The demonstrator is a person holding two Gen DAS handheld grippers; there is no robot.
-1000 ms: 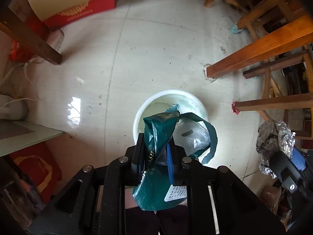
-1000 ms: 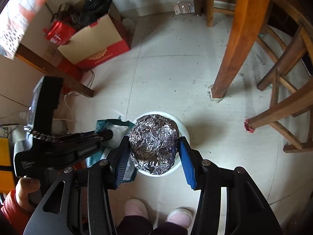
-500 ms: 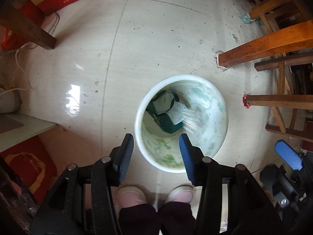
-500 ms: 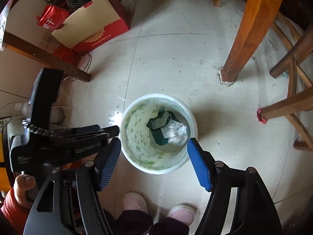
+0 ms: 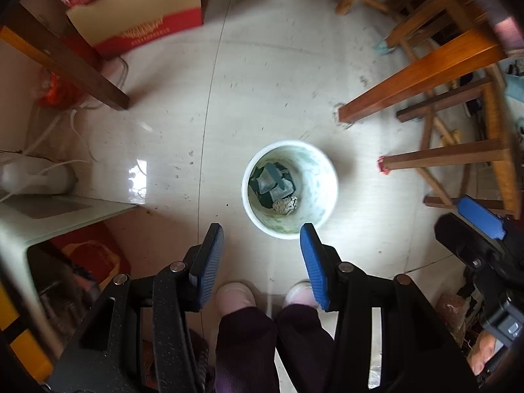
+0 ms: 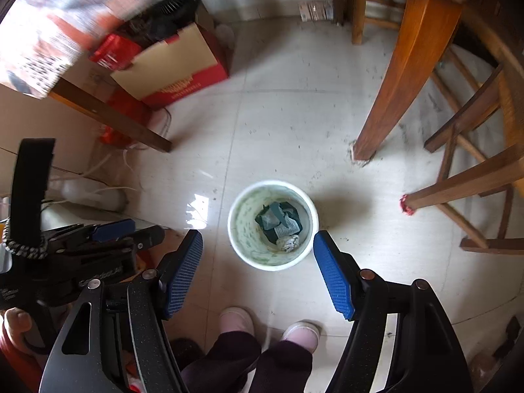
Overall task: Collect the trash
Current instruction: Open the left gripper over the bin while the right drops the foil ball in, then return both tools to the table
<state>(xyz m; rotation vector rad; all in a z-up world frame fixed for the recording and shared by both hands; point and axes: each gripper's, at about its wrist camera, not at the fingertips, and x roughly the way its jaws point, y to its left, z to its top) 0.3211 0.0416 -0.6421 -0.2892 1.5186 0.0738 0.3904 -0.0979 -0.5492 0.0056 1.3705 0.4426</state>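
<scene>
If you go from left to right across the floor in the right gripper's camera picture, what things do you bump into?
Red and tan cardboard box → white trash bucket holding a green bag and a foil ball → orange wooden table leg → chair leg with a red tip.

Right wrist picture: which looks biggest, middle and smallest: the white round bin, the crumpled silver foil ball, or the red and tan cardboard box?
Largest to smallest:
1. red and tan cardboard box
2. white round bin
3. crumpled silver foil ball, inside the bin
</scene>
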